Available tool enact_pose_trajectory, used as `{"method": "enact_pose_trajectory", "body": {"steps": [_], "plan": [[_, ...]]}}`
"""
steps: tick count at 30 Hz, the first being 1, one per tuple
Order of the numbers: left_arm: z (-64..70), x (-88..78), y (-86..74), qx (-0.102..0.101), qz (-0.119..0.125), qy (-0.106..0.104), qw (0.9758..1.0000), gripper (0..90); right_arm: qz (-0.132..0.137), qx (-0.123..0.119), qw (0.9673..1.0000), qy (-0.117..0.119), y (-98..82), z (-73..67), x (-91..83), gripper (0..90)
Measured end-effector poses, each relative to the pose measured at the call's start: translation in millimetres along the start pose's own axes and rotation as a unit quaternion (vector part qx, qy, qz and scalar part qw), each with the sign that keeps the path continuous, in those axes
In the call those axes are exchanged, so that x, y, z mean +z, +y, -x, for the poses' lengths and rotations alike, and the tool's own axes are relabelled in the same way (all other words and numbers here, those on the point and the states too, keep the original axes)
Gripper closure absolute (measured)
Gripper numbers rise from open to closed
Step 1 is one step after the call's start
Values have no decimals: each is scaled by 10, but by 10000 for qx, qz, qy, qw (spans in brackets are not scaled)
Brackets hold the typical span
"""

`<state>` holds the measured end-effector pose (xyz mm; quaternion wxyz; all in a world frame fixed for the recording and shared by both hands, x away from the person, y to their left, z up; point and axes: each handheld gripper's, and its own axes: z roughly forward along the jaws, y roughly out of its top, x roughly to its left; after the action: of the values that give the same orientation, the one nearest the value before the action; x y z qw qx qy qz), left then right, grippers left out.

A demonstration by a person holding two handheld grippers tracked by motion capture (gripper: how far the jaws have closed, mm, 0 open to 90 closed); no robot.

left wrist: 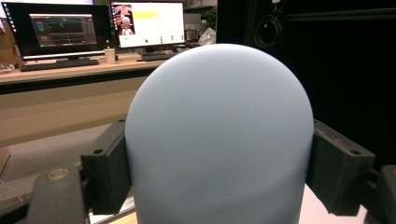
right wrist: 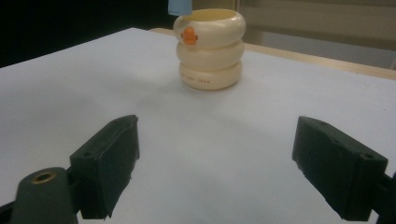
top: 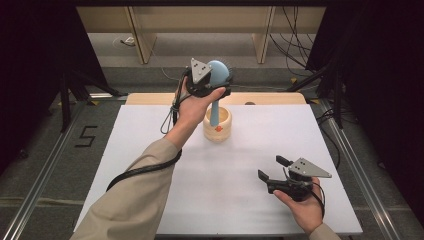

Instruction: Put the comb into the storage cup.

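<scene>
1. Brush in pale blue sits clamped in the left gripper, which a hand holds raised at the far edge of the white table.
2. Seen from the left gripper view, both black jaws press on the sides of the rounded brush head; the jaws stand fairly wide because the head is broad.
3. Below that gripper the brush handle points down into a cream holder shaped like stacked rings, with a small orange mark on its front.
4. In the right gripper view, the handle's blue tip hangs just at the holder's rim; whether it touches I cannot tell.
5. Right gripper rests low near the table's near right corner, well apart from the holder and the brush.
6. Its jaws stand wide open with nothing between them, and they point toward the holder.
7. Beyond the left gripper, monitors stand on a desk.
</scene>
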<state>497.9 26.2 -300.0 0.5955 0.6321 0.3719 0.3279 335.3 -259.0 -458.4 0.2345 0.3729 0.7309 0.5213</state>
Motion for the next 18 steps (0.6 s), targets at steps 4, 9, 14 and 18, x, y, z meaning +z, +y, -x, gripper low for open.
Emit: {"method": "enact_pose_trajectory", "body": {"steps": [4,9,14,18], "plan": [[-9,22,-5,3,2,-11,10000,196,-14,-7,10000,-2,0,2,-3,159],[-18,46,9,-14,20,-7,10000,196,-23,-6,10000,-11,-2,7,-7,159],[-25,72,33,4,66,-4,10000,196,-27,-11,10000,-5,-3,10,-9,159],[-27,96,26,28,66,-7,10000,196,-27,-8,10000,-6,-4,13,-11,159]]}}
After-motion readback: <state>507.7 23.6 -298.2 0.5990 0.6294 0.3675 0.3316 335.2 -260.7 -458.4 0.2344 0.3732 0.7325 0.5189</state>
